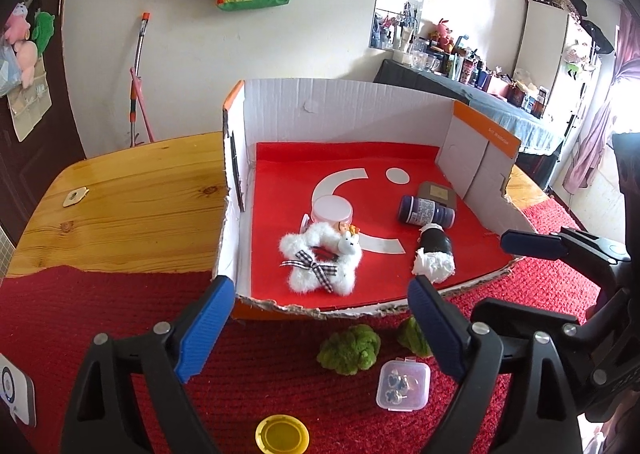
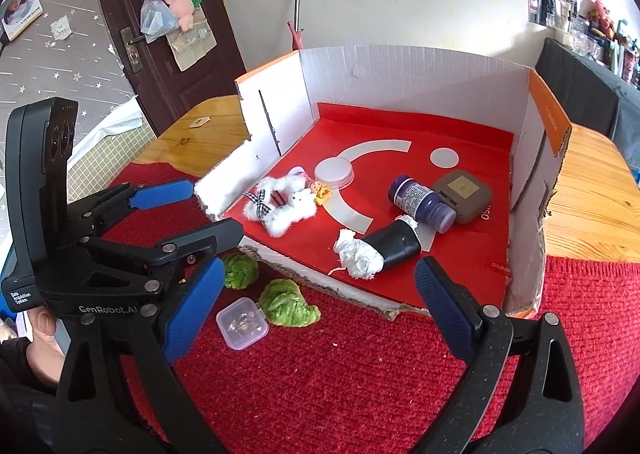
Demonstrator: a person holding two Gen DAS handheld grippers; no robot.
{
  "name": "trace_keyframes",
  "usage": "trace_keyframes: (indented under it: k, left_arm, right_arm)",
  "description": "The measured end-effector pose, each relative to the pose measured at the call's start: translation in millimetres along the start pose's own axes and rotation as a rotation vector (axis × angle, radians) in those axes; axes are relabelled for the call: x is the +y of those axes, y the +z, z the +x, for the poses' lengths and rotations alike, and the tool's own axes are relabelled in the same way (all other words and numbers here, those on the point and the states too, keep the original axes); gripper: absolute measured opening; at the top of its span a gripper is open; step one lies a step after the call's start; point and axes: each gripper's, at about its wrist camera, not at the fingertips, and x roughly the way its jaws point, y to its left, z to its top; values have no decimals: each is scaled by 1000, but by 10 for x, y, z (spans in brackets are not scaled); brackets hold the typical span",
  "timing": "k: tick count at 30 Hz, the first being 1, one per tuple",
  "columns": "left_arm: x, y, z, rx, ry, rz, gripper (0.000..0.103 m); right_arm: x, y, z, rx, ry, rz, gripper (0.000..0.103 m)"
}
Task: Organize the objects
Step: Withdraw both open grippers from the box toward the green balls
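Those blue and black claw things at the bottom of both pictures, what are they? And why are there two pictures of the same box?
They are grabbers that a person holds, one in each hand. Each carries a small camera looking out along its fingers, so one picture comes from the left gripper and the other from the right gripper. Both stand open and hold nothing. In front is a cardboard box with a red floor. Inside lie a fluffy white star toy, a round pink jar, a purple bottle, a brown case and a black and white roll. Outside, on the red mat, wait two green puffs, a small clear box and a yellow lid.
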Motion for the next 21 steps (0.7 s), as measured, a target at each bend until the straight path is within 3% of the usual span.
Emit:
trace_keyframes:
  k: [21]
  left_arm:
    - [42,-201,-149,9,21,2,94]
  right_arm:
    - [123,-210,-141,-9,21,13,98]
